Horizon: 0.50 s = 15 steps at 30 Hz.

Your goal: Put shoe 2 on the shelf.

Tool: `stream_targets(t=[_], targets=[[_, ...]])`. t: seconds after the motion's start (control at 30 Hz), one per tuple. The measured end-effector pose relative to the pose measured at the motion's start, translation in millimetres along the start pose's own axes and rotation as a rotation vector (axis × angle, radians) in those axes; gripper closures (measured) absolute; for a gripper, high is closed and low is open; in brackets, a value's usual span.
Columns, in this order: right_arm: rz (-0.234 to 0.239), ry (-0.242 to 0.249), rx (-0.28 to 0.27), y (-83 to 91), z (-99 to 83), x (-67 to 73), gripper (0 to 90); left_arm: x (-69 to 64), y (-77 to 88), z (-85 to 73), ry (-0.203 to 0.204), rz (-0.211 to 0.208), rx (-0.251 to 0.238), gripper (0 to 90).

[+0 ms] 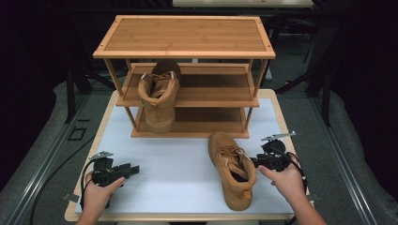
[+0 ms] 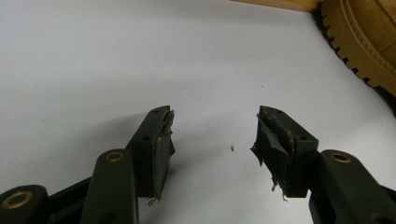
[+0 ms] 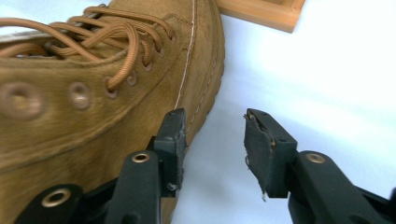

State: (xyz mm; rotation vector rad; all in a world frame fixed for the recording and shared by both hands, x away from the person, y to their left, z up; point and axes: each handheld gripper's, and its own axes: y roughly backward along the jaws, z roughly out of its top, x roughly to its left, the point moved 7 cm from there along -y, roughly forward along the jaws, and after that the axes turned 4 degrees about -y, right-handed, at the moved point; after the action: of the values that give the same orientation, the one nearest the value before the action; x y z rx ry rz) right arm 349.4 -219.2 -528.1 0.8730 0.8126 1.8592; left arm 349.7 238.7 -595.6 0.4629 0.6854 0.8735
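At the lower left of the high view, the left gripper lies low over the white table top, held in the person's left hand. Its jaws stand well apart with nothing between them; the left gripper view confirms this, with the left gripper showing bare white surface in the gap and frayed pad material on the fingertips. That view also catches, in its upper right corner, the toothed sole of a tan boot, a detail the high view does not give.

In the upper middle of the high view stands a wooden shoe rack, with one tan boot on the rack resting on its middle shelf, heel toward the camera.

Toward the lower right of the high view, the tan boot stands on the table, toe toward the rack. The right gripper, in the right hand, sits at the boot's right side. In the right gripper view the right gripper has its jaws wide apart, gripping nothing: the left-hand jaw lies against the tan boot, while the other hangs over bare table. Laces and eyelets show clearly there, as does a rack corner at the top.
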Motion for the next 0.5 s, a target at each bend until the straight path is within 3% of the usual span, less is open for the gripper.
stream_targets(t=[0.03,0.07,0.13,0.2,0.23,0.27,0.3,0.33,0.5], targets=[[-0.082,-0.005,-0.006,2.2,1.4,-2.8,55.4,0.1,0.0,0.1,-0.003,0.004,-0.001,45.6],[-0.082,-0.005,-0.006,2.2,1.4,-2.8,55.4,0.1,0.0,0.1,-0.003,0.004,-0.001,45.6],[-0.013,-0.007,0.051,11.2,2.3,-0.4,54.5,0.2,0.3,0.5,-0.007,0.003,0.0,45.6],[-0.051,0.001,0.069,16.9,3.8,-0.2,54.3,-0.3,0.0,0.3,-0.011,0.0,0.004,45.3],[-0.005,0.007,0.099,21.7,4.1,2.6,54.4,-0.3,-0.4,0.3,-0.02,0.0,0.004,44.8],[-0.005,0.007,0.099,21.7,4.1,2.6,54.4,-0.3,-0.4,0.3,-0.02,0.0,0.004,44.6],[-0.048,0.018,0.112,29.0,7.0,5.3,54.3,-0.9,-1.1,0.0,-0.03,0.009,0.006,44.5],[-0.059,0.024,0.118,33.0,8.8,7.3,54.0,-1.1,-1.2,0.0,-0.044,0.009,0.01,44.5],[-0.079,0.063,0.132,49.4,18.9,18.2,52.0,-2.8,-2.0,0.4,-0.064,0.014,0.01,43.1]])
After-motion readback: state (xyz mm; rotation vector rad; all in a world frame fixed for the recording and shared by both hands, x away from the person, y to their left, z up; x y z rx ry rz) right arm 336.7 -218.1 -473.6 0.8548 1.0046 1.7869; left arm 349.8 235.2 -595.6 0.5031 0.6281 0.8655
